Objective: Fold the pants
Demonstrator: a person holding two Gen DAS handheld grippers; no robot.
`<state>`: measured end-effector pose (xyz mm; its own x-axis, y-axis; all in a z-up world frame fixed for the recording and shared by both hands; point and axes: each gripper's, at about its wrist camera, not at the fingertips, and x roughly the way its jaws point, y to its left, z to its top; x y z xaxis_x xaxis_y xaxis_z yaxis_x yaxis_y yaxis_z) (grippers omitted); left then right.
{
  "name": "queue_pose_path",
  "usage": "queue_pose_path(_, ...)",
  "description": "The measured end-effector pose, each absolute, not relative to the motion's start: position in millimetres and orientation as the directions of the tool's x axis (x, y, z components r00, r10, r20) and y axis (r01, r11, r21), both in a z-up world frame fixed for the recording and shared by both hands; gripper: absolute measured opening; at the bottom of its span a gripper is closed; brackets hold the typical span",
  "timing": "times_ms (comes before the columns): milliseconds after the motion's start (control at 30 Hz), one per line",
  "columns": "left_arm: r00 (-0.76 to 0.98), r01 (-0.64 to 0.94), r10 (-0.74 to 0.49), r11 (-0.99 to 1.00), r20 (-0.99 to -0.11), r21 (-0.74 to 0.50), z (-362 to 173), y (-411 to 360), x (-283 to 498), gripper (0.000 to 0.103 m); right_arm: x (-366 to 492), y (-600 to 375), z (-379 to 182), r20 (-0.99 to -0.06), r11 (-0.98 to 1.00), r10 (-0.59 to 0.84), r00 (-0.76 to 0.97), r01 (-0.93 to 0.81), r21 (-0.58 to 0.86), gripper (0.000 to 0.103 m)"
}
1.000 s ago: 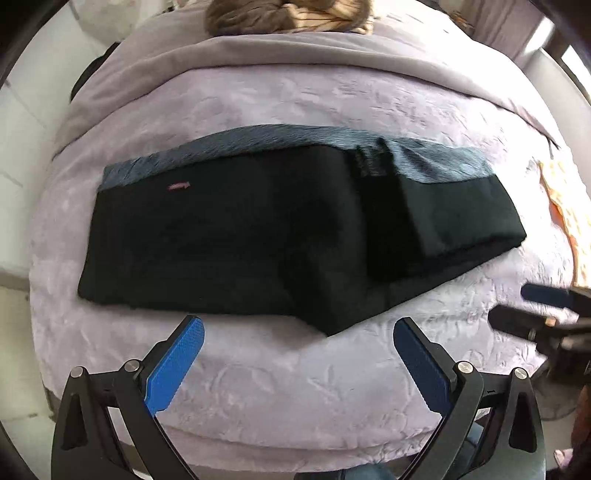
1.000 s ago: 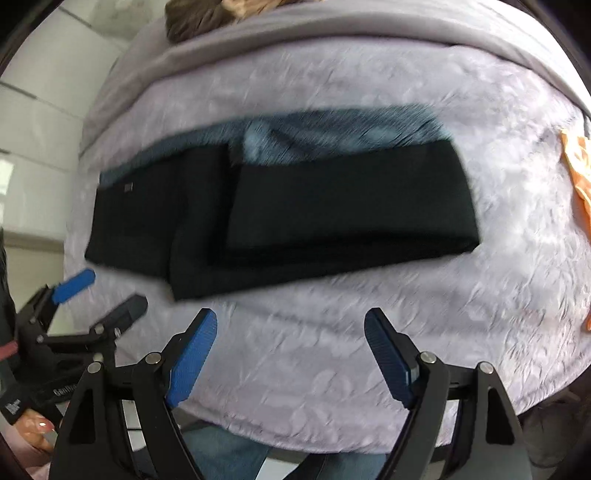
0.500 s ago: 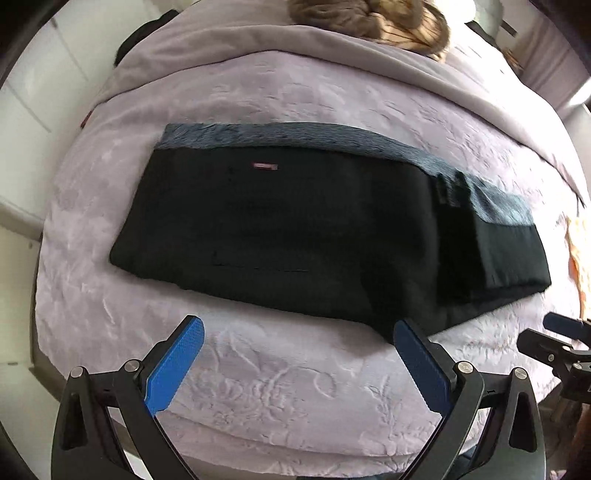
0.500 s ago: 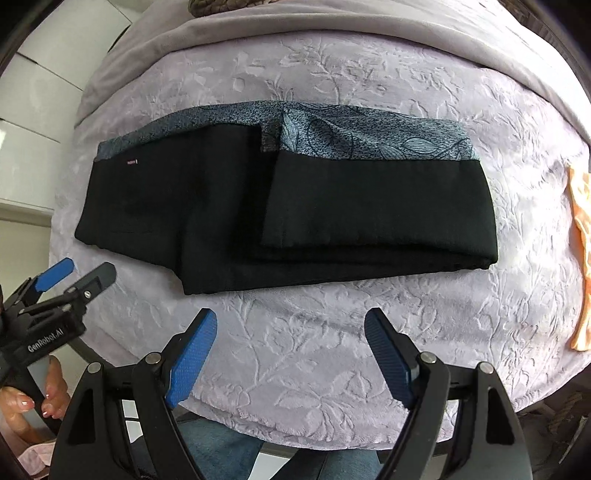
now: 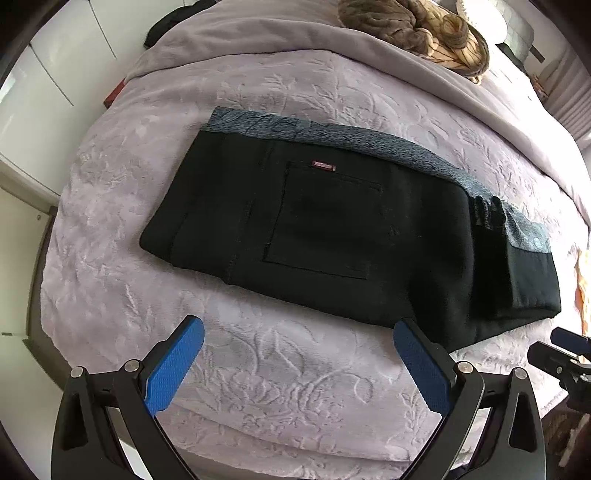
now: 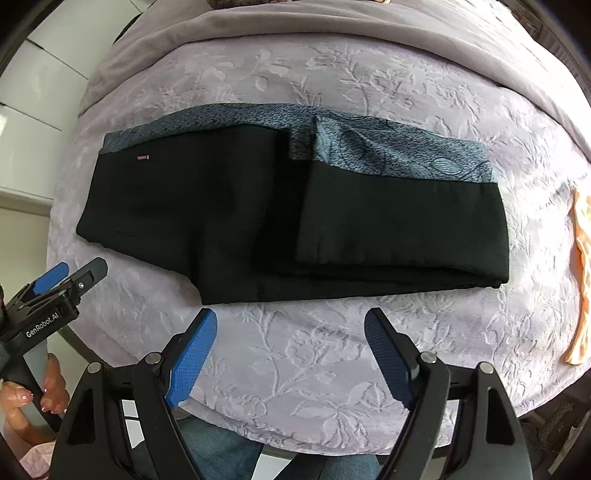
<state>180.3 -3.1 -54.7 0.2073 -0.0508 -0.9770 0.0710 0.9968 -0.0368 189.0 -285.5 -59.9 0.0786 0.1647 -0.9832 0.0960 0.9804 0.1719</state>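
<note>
Black pants (image 5: 332, 236) with a blue-grey patterned strip along the far edge lie flat on the bed, their leg end folded back over the right part (image 6: 399, 229). A small red label (image 5: 323, 166) sits above a back pocket. My left gripper (image 5: 299, 332) is open and empty, just short of the pants' near edge, its right finger touching or almost touching the cloth. My right gripper (image 6: 291, 317) is open and empty, close to the near edge at the crotch corner. Each gripper shows at the side of the other's view.
The bed has a lilac embossed cover (image 6: 314, 369). A grey blanket (image 5: 258, 33) and a brown and striped bundle (image 5: 417, 26) lie at the far end. An orange cloth (image 6: 583, 280) lies at the right edge. White cupboards stand to the left.
Both grippers have moved in closer to the pants. The left one has swung left, toward the waist end. The pants have not moved.
</note>
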Motion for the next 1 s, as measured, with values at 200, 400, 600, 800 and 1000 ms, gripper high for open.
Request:
queue_pose_path(200,0.207,0.056,-0.033,0.998,-0.978,-0.021,-57.8,7.3,181.7,0.103,188.1,-278.6,-59.7,-0.982,0.980,0.167,0.083,0.099,0.175,0.085)
queue_pose_path(400,0.203,0.048,-0.039,0.998,-0.978,-0.030,-60.7,22.0,183.7,0.103,188.8,-270.4,-61.2,-0.980,0.976,0.177,0.089,0.109,0.187,0.085)
queue_pose_path(600,0.202,0.051,-0.043,0.998,-0.979,-0.033,-63.0,33.0,183.2,0.103,191.3,-257.4,-64.5,-0.978,0.976,0.187,0.088,0.094,0.195,0.085)
queue_pose_path(800,0.197,0.029,-0.053,0.998,-0.979,-0.048,-68.6,42.8,189.6,0.103,190.7,-252.0,-70.2,-0.980,0.977,0.185,0.078,0.092,0.192,0.085)
queue_pose_path(1000,0.207,0.005,-0.066,0.998,-0.976,-0.066,-75.1,51.6,201.2,0.103,189.5,-246.2,-85.7,-0.981,0.976,0.189,0.048,0.099,0.193,0.085)
